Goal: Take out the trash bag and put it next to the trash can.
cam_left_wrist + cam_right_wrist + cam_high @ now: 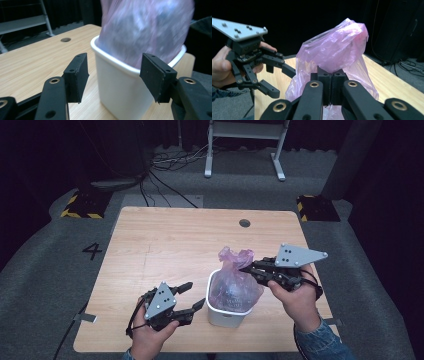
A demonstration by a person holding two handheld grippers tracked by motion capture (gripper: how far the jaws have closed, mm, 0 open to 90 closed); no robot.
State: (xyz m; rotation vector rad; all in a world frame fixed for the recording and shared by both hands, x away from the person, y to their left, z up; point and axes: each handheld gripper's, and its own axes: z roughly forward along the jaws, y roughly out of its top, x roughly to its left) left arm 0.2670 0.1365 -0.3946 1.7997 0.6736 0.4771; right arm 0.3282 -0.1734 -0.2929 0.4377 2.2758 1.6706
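the table [165, 240] was a pale wood-grain top with rounded corners and a small round cable hole [244, 223] near its far edge. it stood on grey carpet, where a black "4" [92, 250] was marked to the left, and two black blocks with yellow hazard stripes [80, 206] sat past the far corners. cables trailed toward a white metal frame [245, 145] against a dark backdrop.

a white bin [227, 312] stood toward the near right of the table, with a purple plastic bag [235, 280] rising out of it. the right gripper [248, 267] was clenched on the bag's gathered top. the left gripper [192, 296] sat just left of the bin, its jaws apart with nothing between them.
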